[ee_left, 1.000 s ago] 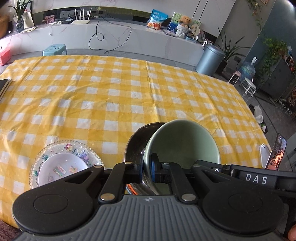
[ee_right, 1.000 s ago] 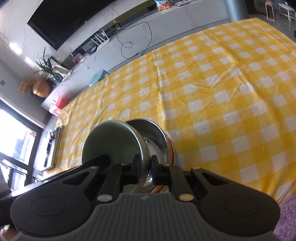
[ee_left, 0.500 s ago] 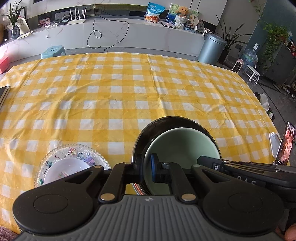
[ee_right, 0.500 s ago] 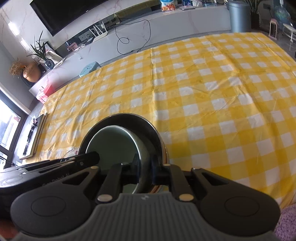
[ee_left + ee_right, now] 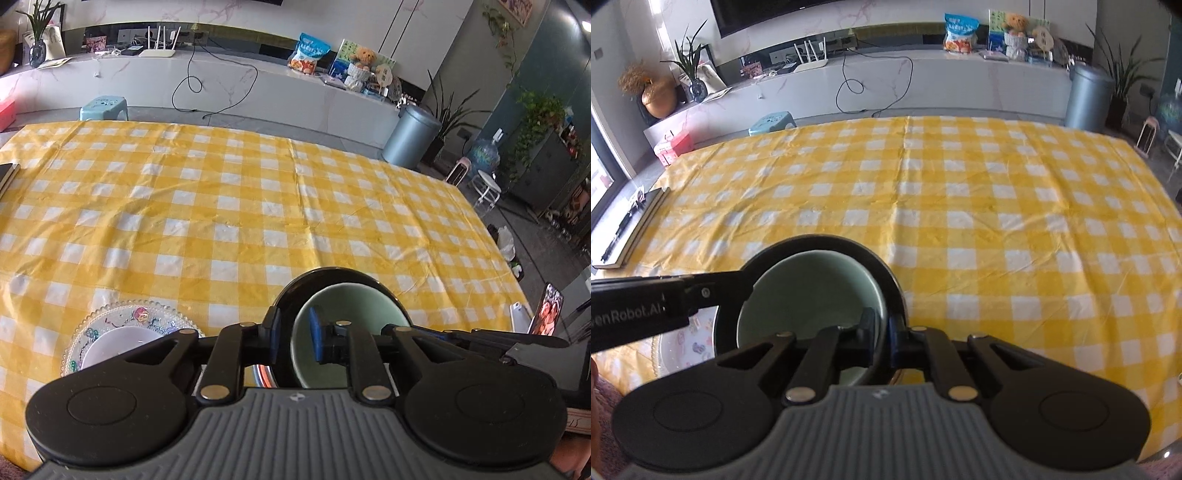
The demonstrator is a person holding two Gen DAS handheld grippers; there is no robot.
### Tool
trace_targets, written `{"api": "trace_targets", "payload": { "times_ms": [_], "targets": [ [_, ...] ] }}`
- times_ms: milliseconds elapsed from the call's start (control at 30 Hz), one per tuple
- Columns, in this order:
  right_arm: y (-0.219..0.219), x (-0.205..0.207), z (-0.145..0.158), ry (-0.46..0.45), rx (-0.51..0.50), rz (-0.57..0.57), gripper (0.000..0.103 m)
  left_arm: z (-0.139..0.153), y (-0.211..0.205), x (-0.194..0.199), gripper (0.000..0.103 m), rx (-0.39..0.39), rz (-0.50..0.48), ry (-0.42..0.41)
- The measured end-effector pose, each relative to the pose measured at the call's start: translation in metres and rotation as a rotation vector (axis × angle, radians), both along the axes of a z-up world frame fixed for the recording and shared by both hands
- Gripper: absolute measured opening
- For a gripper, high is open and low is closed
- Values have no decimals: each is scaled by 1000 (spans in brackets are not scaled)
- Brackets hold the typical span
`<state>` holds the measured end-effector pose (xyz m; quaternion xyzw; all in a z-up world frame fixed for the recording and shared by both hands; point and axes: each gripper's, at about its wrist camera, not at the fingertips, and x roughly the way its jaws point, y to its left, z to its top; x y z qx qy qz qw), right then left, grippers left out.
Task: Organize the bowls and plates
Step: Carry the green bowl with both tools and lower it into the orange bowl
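The green bowl sits nested inside the larger dark metal bowl, low in the centre of both wrist views, on the yellow checked tablecloth. At the lower left of the left wrist view a clear patterned plate carries a small white bowl, just beside the nested pair.

The left gripper has just been opening: its blue pads stand apart, with the rims of both bowls between them, and a gap shows on each side, so it looks released. The right gripper is clenched on the bowl rims at the near right of the stack; whether it pinches the green rim alone or both rims together I cannot tell.

The main risk, as I judge it, is that one pinch point now carries or steadies the stack. If the bowls are not fully seated on the cloth, they may tip away from that grip, or the green bowl may rock inside the metal one. Pulling the left gripper back carelessly could catch a pad on a rim and drag the pair toward the plate. A right-hand release with the pads dragging on a rim could lift the green bowl out again.
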<state>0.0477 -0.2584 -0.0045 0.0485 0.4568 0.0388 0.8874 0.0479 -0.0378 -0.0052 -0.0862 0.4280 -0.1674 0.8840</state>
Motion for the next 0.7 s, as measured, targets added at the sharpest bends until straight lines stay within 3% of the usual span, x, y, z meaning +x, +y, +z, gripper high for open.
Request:
{"api": "trace_targets", "payload": {
  "times_ms": [67,467,567,700],
  "targets": [
    [0,-1,2,-12,-8,2,5,2,1,-2,30,4,8,-20],
    [-5,-6,12,-86,19,-16,8,6,17,-4,31,-59,63,-33],
    [-8,-10,18,-140,23,-28,17,6,22,-4,35,-74,79,-41],
    [-20,-10,19,-164,76,-72,31,3,30,-3,49,-116,99,-34]
  ]
}}
